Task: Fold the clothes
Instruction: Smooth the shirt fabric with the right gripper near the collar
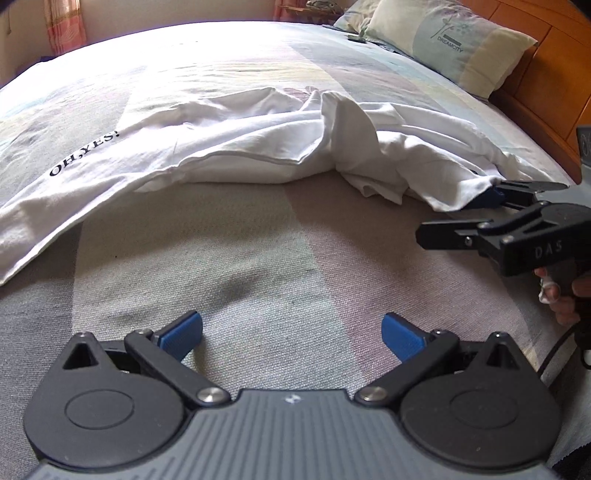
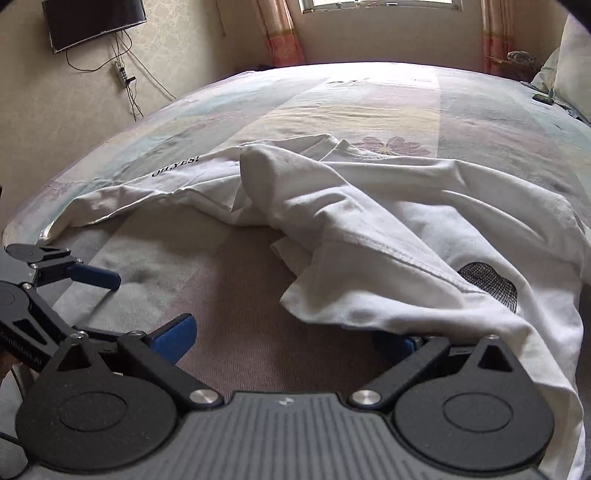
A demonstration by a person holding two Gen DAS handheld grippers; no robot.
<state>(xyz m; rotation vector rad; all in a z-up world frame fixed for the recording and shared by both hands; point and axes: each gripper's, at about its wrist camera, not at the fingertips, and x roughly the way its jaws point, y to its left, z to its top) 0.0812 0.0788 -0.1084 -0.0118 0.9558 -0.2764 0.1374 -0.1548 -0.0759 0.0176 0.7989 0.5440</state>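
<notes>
- White T-shirt [image 1: 229, 147] lying crumpled across the middle of the bed [image 1: 229, 266], "OH,YES!" lettering [image 1: 84, 154] printed near its left end.
- Left end of the shirt spread fairly flat and running out towards the bed's left edge; hem raised a little, shadow beneath it.
- Left gripper [image 1: 291, 334] low over bare striped bedspread just short of the shirt, blue pads [image 1: 181, 334] spread wide, nothing between them, not touching the cloth.
- Bunched ridge of fabric [image 1: 343, 122] standing up at the shirt's centre, folds falling away to the right of it.
- In the right wrist view, same ridge [image 2: 266, 177] rising left of centre, stitched hem [image 2: 391, 254] running diagonally down towards the camera, dark mesh patch [image 2: 487, 284] showing on the shirt's right part.
- Right gripper [image 2: 291, 341] at the shirt's right end, held wide apart; its left pad [image 2: 173, 338] clear over the bedspread, its right pad tucked under the shirt's edge and mostly covered by cloth.
- In the left wrist view, right gripper [image 1: 458, 216] coming in from the right of the shirt, far finger against the cloth, near finger free of it; hand [image 1: 561, 295] on the grip behind.
- Pillow [image 1: 443, 40] well beyond the shirt, at the wooden headboard [image 1: 535, 85] on the right.
- Wall-mounted screen [image 2: 92, 22] and curtained window [image 2: 380, 7] past the bed's far side.
</notes>
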